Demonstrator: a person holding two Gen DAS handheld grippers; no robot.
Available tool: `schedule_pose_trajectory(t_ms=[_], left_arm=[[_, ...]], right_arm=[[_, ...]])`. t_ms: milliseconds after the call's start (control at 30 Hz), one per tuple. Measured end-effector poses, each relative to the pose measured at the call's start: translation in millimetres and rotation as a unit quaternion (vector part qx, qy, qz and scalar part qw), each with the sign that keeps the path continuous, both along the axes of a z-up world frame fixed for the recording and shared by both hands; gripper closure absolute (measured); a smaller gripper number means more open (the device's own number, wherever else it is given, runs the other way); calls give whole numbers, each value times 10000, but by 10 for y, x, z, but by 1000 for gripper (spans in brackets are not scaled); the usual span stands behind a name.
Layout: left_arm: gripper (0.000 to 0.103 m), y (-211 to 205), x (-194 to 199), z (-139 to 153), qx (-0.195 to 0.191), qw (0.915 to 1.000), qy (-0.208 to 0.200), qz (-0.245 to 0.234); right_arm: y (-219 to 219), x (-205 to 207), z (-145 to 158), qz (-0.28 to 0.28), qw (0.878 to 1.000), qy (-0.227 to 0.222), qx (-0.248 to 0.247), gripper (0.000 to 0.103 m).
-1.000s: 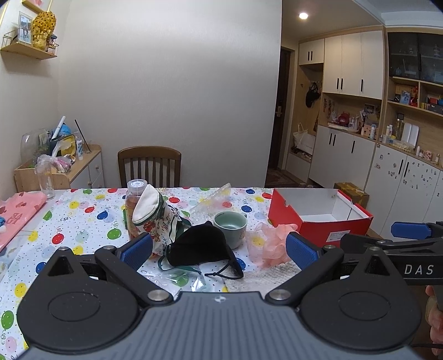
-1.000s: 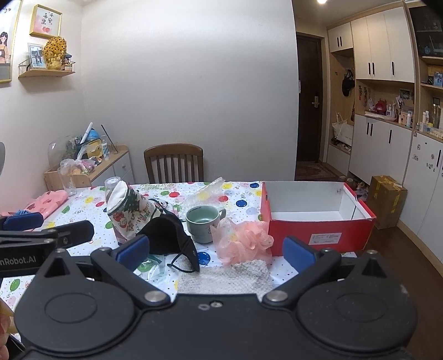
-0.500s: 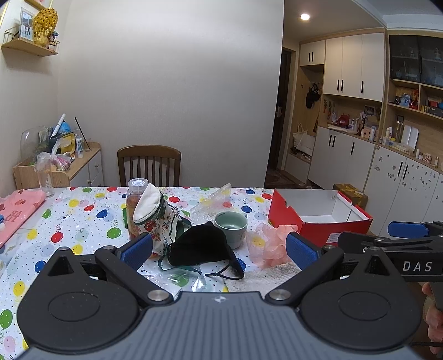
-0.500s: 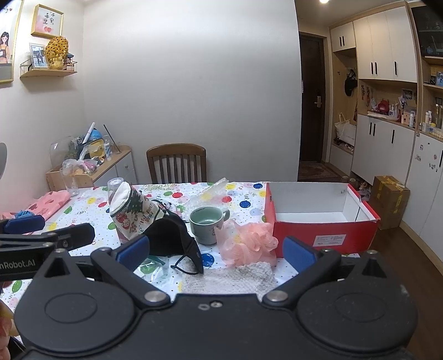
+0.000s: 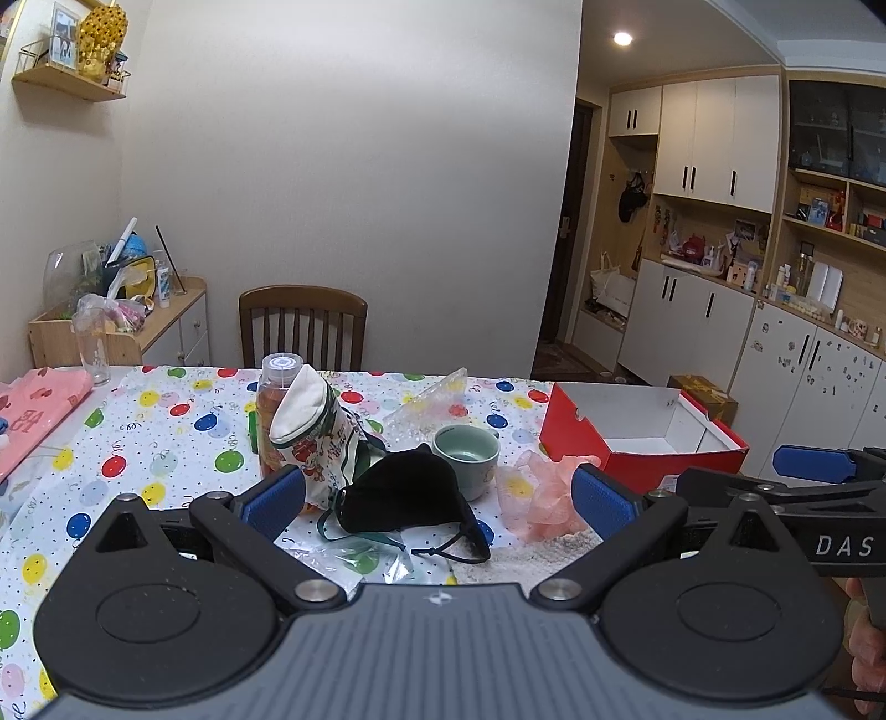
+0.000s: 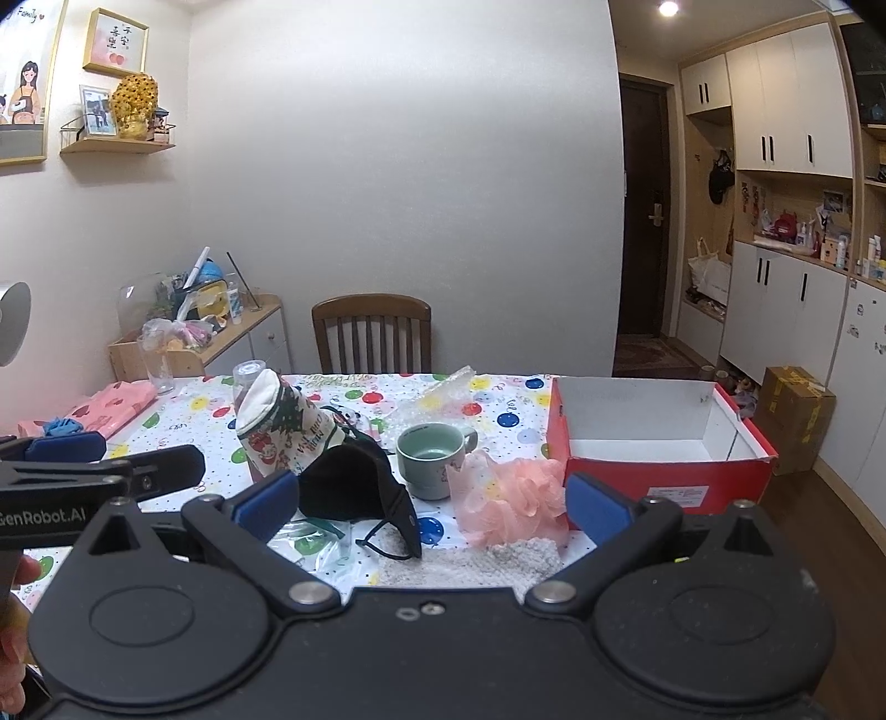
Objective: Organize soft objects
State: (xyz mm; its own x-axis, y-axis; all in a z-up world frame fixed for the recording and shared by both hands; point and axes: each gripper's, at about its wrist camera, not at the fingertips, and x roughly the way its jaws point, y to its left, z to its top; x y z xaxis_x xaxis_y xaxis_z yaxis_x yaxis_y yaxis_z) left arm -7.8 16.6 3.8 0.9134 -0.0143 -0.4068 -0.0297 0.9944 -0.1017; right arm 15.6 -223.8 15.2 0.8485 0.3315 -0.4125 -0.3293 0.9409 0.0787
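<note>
Together, one black mask [image 5: 401,490], one pink pouf [image 6: 506,501] and one red box [image 6: 659,479] share the tabletop [image 5: 166,437]; left gripper [image 5: 437,493] and right gripper [image 6: 432,501] hover spread, empty.

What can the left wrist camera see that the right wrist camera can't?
Only the left wrist view shows the right gripper at its right edge, open and empty, and the glass-door cupboards high on the right.

Only the right wrist view shows the left gripper at its left edge, the framed pictures on the wall, and a blue cloth on the pink fabric.

Both show the black mask, green cup, pink bath puff, printed pouch, empty red box and wooden chair.
</note>
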Motion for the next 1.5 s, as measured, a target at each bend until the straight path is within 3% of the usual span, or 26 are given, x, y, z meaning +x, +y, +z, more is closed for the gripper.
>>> schedule_pose_trajectory(t_ms=[533,967,1333,1500], left_arm=[[0,113,352,-196,180,9985,392,347],[1,317,745,-739,261,9925,1043,575],[1,642,1262,-1192,534,9768,1593,1325],[1,631,1443,-1348,750,9742,1694,1291]], right_arm=[[-6,412,-184,221,9991,352,-42,1],[-112,1101,-592,448,9945,889,-317,5],[-143,1800,-893,442,9903,1046,-799,11],[-45,1993,-1079,496,9860,1194,-1051,14]])
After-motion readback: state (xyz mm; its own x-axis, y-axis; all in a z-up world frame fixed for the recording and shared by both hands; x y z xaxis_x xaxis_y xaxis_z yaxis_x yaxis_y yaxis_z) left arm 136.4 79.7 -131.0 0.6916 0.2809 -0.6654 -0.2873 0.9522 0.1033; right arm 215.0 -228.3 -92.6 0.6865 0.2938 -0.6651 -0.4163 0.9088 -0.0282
